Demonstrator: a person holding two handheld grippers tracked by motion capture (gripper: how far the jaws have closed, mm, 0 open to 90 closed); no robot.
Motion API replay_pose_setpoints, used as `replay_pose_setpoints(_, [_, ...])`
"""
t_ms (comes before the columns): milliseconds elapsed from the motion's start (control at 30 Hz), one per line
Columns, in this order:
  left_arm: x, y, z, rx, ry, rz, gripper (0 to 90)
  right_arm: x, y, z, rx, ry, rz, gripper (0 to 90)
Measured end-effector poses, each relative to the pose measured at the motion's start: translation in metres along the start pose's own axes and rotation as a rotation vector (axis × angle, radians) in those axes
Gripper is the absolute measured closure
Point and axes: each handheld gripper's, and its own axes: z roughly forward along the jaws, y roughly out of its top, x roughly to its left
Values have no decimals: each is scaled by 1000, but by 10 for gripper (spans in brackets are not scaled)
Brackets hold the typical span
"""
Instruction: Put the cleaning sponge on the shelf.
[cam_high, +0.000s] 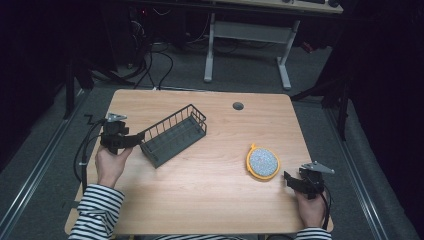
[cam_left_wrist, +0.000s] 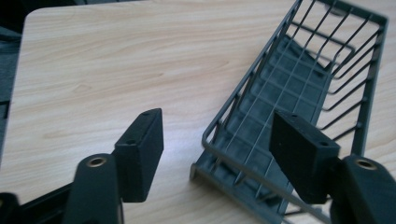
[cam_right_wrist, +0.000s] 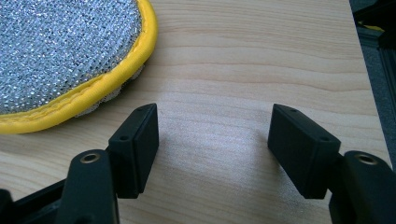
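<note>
A dark grey wire basket (cam_high: 175, 135) lies at an angle on the left half of the wooden table (cam_high: 210, 190). My left gripper (cam_high: 141, 136) is at its near left end, open. In the left gripper view the basket's (cam_left_wrist: 280, 79) end rim runs between the two jaws of that gripper (cam_left_wrist: 217, 119), and neither pad presses on it. A round silver scrubbing pad with a yellow rim (cam_high: 263, 162) lies flat at the right. Just to its right, near the table's right edge, my right gripper (cam_high: 289, 179) stands open. Bare wood lies between its jaws (cam_right_wrist: 214, 114), with the pad (cam_right_wrist: 60, 46) off to the upper left.
A small round cable hole (cam_high: 238, 106) sits near the table's far edge. Beyond the table stands a white-legged desk frame (cam_high: 247, 35) on grey floor, with cables at the far left. The person's striped sleeves come in at the bottom.
</note>
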Motion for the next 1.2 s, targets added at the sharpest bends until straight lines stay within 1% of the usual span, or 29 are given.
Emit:
replay_pose_setpoints(33, [-1, 3, 4, 15, 16, 17, 376, 0, 0, 0, 0, 0, 0, 340])
replay_pose_setpoints(67, [-1, 3, 4, 15, 16, 17, 384, 0, 0, 0, 0, 0, 0, 340])
replay_pose_setpoints(100, [-2, 5, 9, 33, 20, 27, 396, 0, 0, 0, 0, 0, 0, 340])
replay_pose_setpoints(133, [-2, 5, 9, 33, 20, 27, 406, 0, 0, 0, 0, 0, 0, 340])
replay_pose_setpoints(167, [-3, 7, 14, 44, 29, 36, 418, 0, 0, 0, 0, 0, 0, 340])
replay_pose_setpoints(267, [-2, 7, 19, 54, 26, 27, 440, 0, 0, 0, 0, 0, 0, 340])
replay_pose_setpoints(400, [-1, 5, 29, 90, 43, 31, 450, 0, 0, 0, -2, 1, 1, 340])
replay_pose_setpoints(533, [-1, 5, 34, 105, 39, 33, 505, 0, 0, 0, 0, 1, 0, 339])
replay_pose_setpoints(567, [-1, 4, 37, 111, 35, 30, 534, 0, 0, 0, -1, 1, 3, 339])
replay_pose_setpoints(633, [0, 4, 39, 119, 34, 29, 563, 0, 0, 0, 0, 1, 2, 339])
replay_pose_setpoints(867, [-1, 3, 41, 120, 26, 32, 653, 0, 0, 0, 0, 1, 2, 339])
replay_pose_setpoints(933, [-2, 3, 42, 120, 25, 38, 677, 0, 0, 0, 1, 2, 2, 339])
replay_pose_setpoints(967, [-3, 2, 43, 121, 27, 48, 696, 0, 0, 0, 1, 1, 2, 339])
replay_pose_setpoints(1000, [-4, 2, 44, 122, 23, 54, 696, 0, 0, 0, 1, 1, 2, 339])
replay_pose_setpoints(1033, [-5, 2, 44, 122, 29, 63, 704, 0, 0, 0, -1, 2, 2, 339])
replay_pose_setpoints(1067, [-5, 2, 44, 119, 25, 64, 715, 0, 0, 0, 0, 2, 2, 339])
replay_pose_setpoints(1100, [-5, 2, 44, 118, 13, 58, 737, 0, 0, 0, 1, 2, 2, 339])
replay_pose_setpoints(1200, [-5, 2, 44, 115, 5, 49, 746, 0, 0, 0, 1, 2, 2, 339])
